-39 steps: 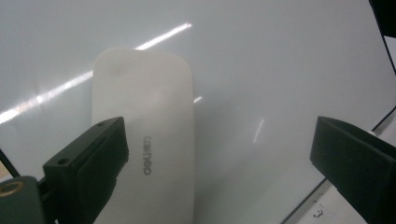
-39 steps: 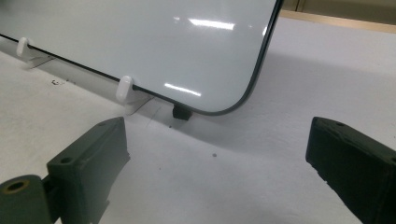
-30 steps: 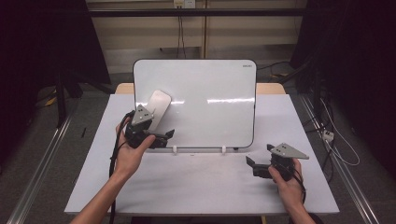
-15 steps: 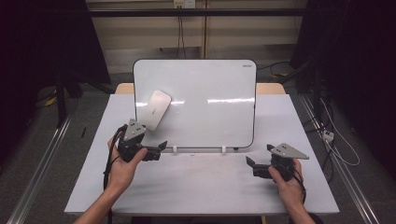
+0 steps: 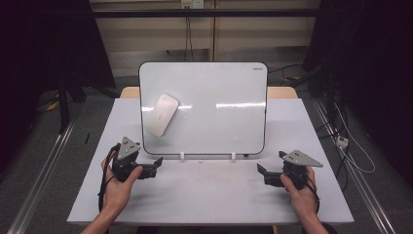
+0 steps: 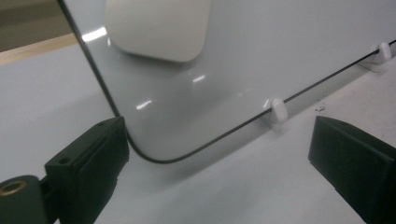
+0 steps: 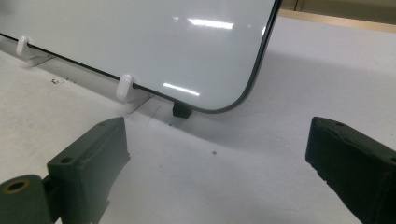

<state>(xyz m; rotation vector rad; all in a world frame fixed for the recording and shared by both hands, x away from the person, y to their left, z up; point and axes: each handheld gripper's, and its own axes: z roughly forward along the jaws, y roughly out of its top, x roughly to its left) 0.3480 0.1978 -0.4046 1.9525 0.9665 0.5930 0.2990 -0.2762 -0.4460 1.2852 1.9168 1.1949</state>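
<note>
Left tongs [image 5: 157,165]: jaws spread, nothing between them, resting on the white table [image 5: 209,195] just in front of the lower left corner of the upright glossy white rectangular board with a thin black rim [image 5: 214,105]. Right tongs [image 5: 263,174]: jaws spread, nothing between them, near the board's lower right corner. The flat white rounded-rectangle eraser [image 5: 161,114] clings tilted to the board's left face, above the left tongs and apart from them. Two small white clips [image 5: 182,156] support the board's bottom edge.
</note>
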